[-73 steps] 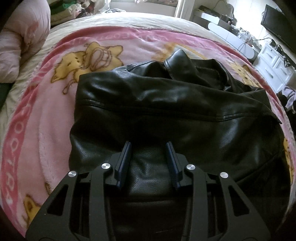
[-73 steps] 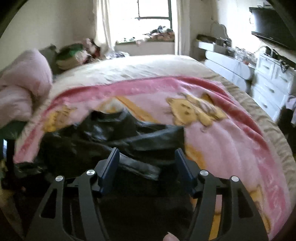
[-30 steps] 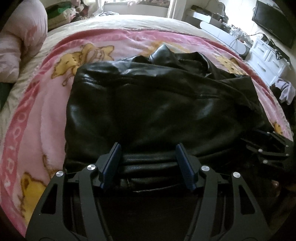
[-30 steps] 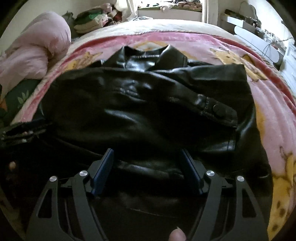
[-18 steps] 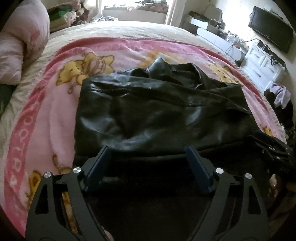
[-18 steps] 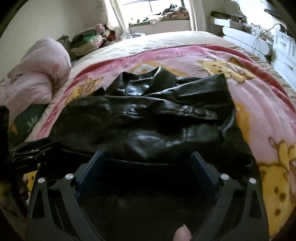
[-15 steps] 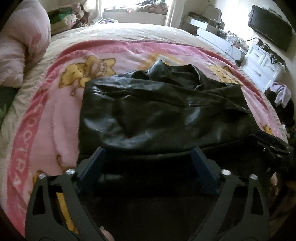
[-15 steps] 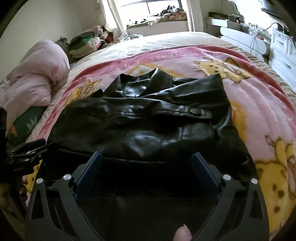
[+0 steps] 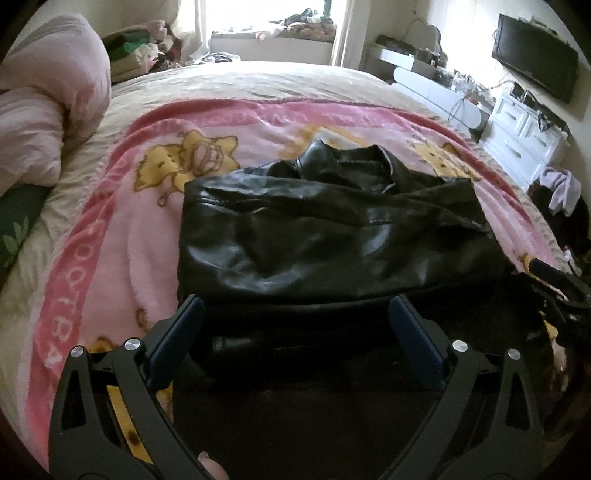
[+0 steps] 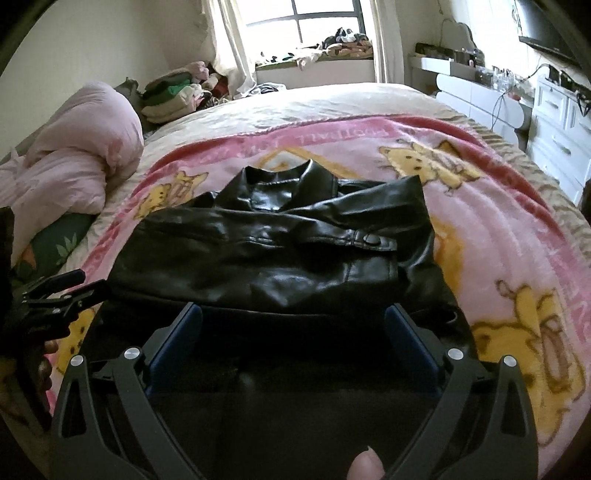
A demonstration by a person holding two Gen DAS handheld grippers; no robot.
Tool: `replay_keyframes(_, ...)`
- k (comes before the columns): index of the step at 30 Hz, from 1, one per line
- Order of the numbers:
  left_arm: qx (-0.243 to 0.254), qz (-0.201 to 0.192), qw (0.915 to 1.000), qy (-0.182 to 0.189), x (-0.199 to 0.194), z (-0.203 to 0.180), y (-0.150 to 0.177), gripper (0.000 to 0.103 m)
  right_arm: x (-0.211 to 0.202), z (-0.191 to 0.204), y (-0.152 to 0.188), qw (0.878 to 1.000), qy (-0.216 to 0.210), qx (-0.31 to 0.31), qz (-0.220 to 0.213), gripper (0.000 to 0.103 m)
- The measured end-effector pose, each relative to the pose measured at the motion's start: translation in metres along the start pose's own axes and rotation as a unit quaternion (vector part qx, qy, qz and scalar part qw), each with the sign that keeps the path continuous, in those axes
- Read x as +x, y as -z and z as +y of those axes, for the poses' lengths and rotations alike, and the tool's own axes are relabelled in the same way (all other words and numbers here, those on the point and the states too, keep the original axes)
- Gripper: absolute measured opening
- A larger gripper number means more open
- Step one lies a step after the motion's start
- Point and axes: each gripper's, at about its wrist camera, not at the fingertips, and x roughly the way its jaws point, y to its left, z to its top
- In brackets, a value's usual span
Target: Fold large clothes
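From where I sat at the controls, the black leather jacket (image 9: 332, 236) lay folded into a broad bundle on the pink cartoon blanket (image 9: 122, 236), its collar (image 9: 325, 158) raised at the far side and a buttoned cuff strap (image 10: 369, 240) crossing the top in the right wrist view; the blanket was spread over a cream bedspread (image 9: 258, 81), with a rolled pink duvet (image 9: 48, 110) at the left edge of the bed.

My left gripper (image 9: 295, 317) stood wide, its jaws having just been opening; nothing was pinched between the blue pads (image 9: 177, 343), which hung above the near hem of the jacket without pressing on it; I could not tell whether they brushed the leather. My right gripper (image 10: 293, 319) was likewise spread to its widest, also just opened, its pads either side of the dark near edge and gripping nothing; a fingertip (image 10: 365, 469) showed at the bottom of that view.

Each claw appeared in the other's camera: the right one at the right edge of the left view, the left one at the left edge of the right view, both just beside the jacket's ends.

A white dresser (image 9: 524, 140) and a wall-mounted television (image 9: 535, 70) stood to the right of the bed; piled clothes (image 10: 173, 96) sat near the window (image 10: 317, 22).
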Motion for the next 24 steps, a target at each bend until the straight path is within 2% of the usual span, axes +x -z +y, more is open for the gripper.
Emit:
replay_keyframes(14, -0.03, -0.042, 0.9986, 0.005, -0.046, -0.008, 0.011, 0.094, -0.051, 0.021, 0.003, 0.999, 0.017, -0.035, -0.029, 0.098)
replay_keyframes(24, -0.035, -0.04, 0.9986, 0.006, -0.069, -0.024, 0.038, 0.094, -0.087, 0.025, 0.021, 0.997, 0.024, -0.053, -0.041, 0.098)
